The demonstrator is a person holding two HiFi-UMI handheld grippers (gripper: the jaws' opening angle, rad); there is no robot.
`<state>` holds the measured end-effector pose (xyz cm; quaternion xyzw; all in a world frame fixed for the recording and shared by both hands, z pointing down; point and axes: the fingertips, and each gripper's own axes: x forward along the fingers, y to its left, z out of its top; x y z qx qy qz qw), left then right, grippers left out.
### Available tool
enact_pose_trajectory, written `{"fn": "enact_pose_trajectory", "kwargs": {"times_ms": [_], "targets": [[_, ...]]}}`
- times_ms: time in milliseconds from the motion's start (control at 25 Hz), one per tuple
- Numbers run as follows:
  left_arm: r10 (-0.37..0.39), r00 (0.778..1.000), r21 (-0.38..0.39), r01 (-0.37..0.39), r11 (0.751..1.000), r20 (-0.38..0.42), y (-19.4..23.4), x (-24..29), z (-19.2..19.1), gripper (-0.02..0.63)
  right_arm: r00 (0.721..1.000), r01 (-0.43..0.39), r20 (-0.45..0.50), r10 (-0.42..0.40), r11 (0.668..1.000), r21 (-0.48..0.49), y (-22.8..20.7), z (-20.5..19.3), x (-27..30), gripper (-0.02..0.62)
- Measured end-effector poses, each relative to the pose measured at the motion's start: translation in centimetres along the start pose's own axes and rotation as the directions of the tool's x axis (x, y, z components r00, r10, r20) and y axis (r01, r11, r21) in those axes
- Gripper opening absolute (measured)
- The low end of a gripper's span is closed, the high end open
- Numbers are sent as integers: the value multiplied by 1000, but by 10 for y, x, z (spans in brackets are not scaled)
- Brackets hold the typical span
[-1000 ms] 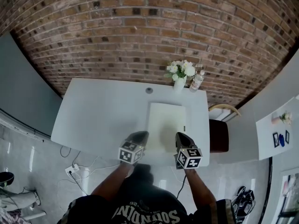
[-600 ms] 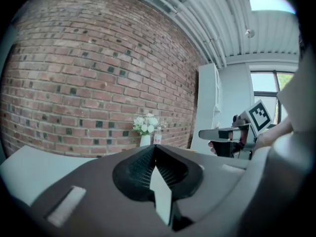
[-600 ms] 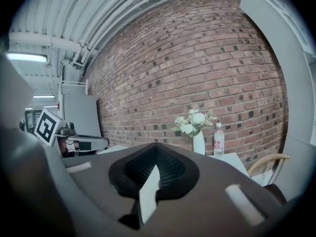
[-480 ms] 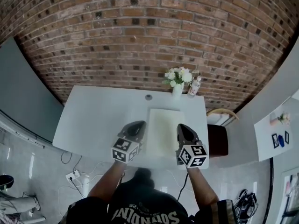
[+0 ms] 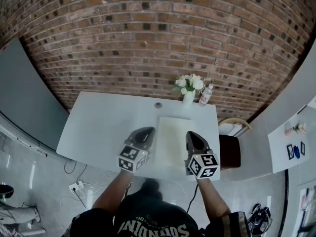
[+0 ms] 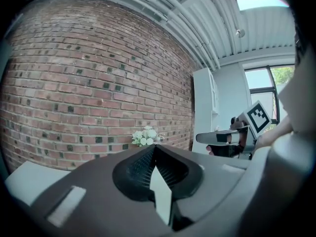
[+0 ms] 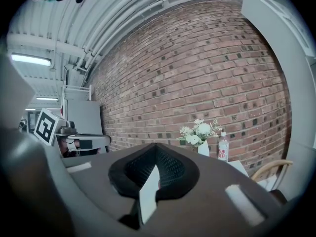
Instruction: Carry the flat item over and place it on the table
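Observation:
The flat item (image 5: 172, 139), a pale cream rectangular sheet, lies level over the right half of the white table (image 5: 98, 125). I cannot tell whether it touches the top. My left gripper (image 5: 146, 131) is shut on its left edge and my right gripper (image 5: 190, 135) on its right edge. In the left gripper view the sheet's thin edge (image 6: 161, 194) sits pinched between the dark ribbed jaws, with the right gripper (image 6: 231, 137) across from it. The right gripper view shows the same pinch on the sheet (image 7: 148, 195).
A white vase of flowers (image 5: 189, 86) and a small bottle (image 5: 205, 96) stand at the table's far right corner, against the brick wall. A wooden chair (image 5: 230, 149) stands right of the table. Cables and a power strip (image 5: 78, 184) lie on the floor at the left.
Both grippers and the sheet have shifted slightly forward over the table, and the left gripper has moved a little left. Both grips are unchanged.

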<state>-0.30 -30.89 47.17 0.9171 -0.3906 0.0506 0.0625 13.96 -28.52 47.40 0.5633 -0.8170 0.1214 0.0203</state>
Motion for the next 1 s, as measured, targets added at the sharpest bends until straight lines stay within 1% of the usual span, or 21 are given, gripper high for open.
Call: {"fn": "enact_pose_trajectory", "kwargs": {"times_ms": [520,1000], "targets": [[-23,1000,-27,22,999,-20,-13,1,-12,9,1000,9,-3,-9,999,-35,-1,-9,-16,-2],[-44,998,-28,43,999,-34,-22,4,-16,9,1000,-5,-10,4,1000,-17,2,-12,-20,-2]]}}
